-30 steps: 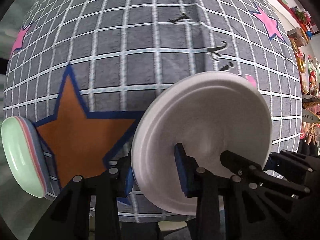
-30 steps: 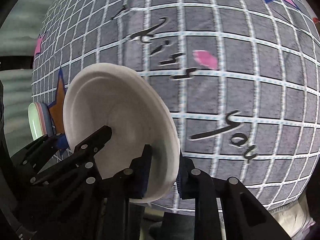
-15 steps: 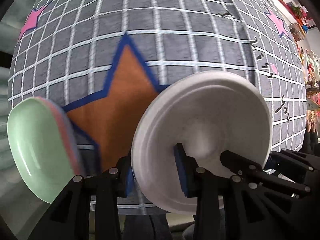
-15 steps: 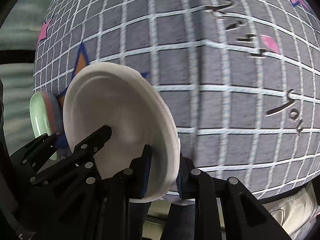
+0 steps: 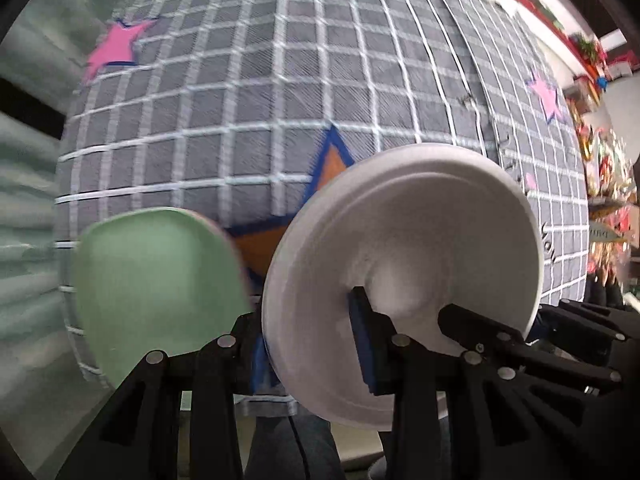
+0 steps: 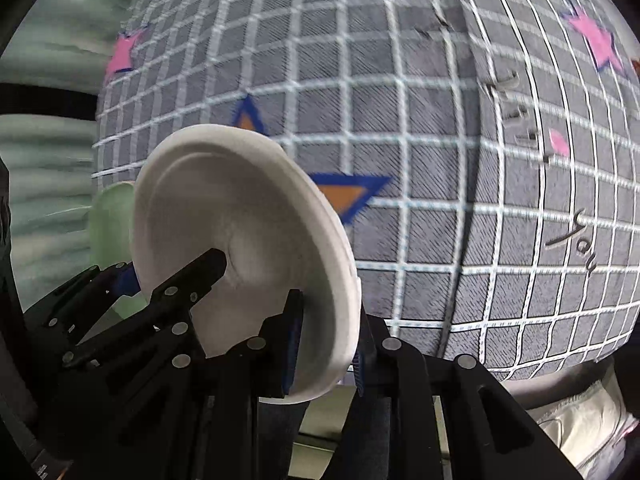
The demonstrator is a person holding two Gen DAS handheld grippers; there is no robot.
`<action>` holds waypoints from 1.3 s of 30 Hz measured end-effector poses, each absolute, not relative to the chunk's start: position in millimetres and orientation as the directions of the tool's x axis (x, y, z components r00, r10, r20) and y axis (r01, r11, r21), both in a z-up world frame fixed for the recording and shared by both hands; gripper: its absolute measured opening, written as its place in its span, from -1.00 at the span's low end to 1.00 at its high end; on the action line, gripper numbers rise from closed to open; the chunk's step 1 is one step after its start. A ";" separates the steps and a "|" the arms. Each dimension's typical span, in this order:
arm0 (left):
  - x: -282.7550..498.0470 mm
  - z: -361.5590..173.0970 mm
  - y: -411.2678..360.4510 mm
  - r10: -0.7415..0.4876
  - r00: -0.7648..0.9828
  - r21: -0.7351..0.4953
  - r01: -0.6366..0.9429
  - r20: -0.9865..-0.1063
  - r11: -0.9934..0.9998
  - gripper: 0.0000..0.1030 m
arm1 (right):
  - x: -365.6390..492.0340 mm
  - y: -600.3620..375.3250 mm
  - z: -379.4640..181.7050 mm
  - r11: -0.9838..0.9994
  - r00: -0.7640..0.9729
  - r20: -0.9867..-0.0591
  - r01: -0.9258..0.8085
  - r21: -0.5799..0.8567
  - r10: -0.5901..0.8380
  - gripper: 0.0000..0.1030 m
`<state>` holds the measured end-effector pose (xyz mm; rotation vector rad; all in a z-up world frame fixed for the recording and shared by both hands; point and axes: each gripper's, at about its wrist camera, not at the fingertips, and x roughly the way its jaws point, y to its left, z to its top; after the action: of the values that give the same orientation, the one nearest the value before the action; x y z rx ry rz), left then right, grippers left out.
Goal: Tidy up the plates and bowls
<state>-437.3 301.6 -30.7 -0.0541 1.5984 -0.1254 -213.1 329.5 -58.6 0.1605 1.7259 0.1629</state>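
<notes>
A white plate (image 5: 404,240) hangs tilted above the grey checked tablecloth (image 5: 240,100), held from both sides. My left gripper (image 5: 308,344) is shut on its left rim, blue pads pinching the edge. My right gripper (image 6: 328,352) is shut on the opposite rim of the white plate (image 6: 240,240). Each view shows the other gripper: the right gripper (image 5: 560,332) and the left gripper (image 6: 120,280). A stack of plates with a pale green plate (image 5: 156,288) on top rests near the table's left edge, just left of the white plate. The white plate hides most of the green plate (image 6: 112,216) in the right wrist view.
The tablecloth (image 6: 420,120) carries an orange star (image 6: 340,196), pink stars (image 5: 116,46) and black lettering (image 6: 572,236). Its front edge runs just below both grippers. Pale green drapery (image 5: 24,200) lies beyond the left edge. Cluttered colourful shelves (image 5: 600,60) stand at the far right.
Both grippers have carried the white plate leftward across the table. The green-topped stack has come from the left border to just beside the plate, and the orange star has slipped behind the plate.
</notes>
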 end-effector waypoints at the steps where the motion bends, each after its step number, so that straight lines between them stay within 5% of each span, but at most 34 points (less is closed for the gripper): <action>1: -437.9 -26.4 312.4 -0.110 -0.024 -0.110 0.033 -0.994 0.993 -0.25 | -207.5 334.5 -56.4 0.979 -0.156 -0.967 -0.003 0.203 0.200 -0.52; 8: -426.8 12.5 364.6 -0.057 0.000 -0.056 -0.118 -0.998 0.991 -0.24 | -185.2 392.0 -59.9 0.955 -0.173 -0.957 -0.149 0.258 0.232 -0.52; 20: -450.0 -11.9 420.6 -0.033 -0.072 -0.015 -0.234 -0.997 0.972 -0.25 | -181.5 465.8 -114.8 0.929 -0.253 -0.945 -0.252 0.272 0.208 -0.52; 26: -450.0 -3.6 414.7 0.023 -0.037 0.028 -0.145 -0.999 0.989 0.00 | -166.7 492.6 -115.9 0.933 -0.205 -0.967 -0.294 0.210 0.153 -0.47; 28: -447.8 4.4 411.4 0.077 -0.004 0.077 -0.113 -0.997 0.991 0.22 | -161.3 496.3 -106.5 0.932 -0.161 -0.981 -0.328 0.154 0.106 -0.21; 32: -444.8 24.7 421.1 0.035 0.049 0.030 -0.112 -0.998 0.993 0.61 | -151.5 485.8 -90.1 0.937 -0.124 -0.979 -0.292 0.192 0.162 0.92; 35: -444.6 40.6 424.8 0.021 0.060 0.014 -0.099 -0.998 0.995 0.65 | -150.7 477.3 -77.3 0.949 -0.104 -0.984 -0.267 0.165 0.141 0.98; 39: -447.1 55.6 428.4 0.012 0.072 0.006 -0.093 -0.997 0.996 0.99 | -157.7 466.1 -56.6 0.955 -0.049 -0.991 -0.265 0.132 0.124 0.98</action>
<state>-447.1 428.4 55.6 -0.0655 1.4970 0.0796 -157.7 466.1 -56.6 -0.1112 1.5896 0.3163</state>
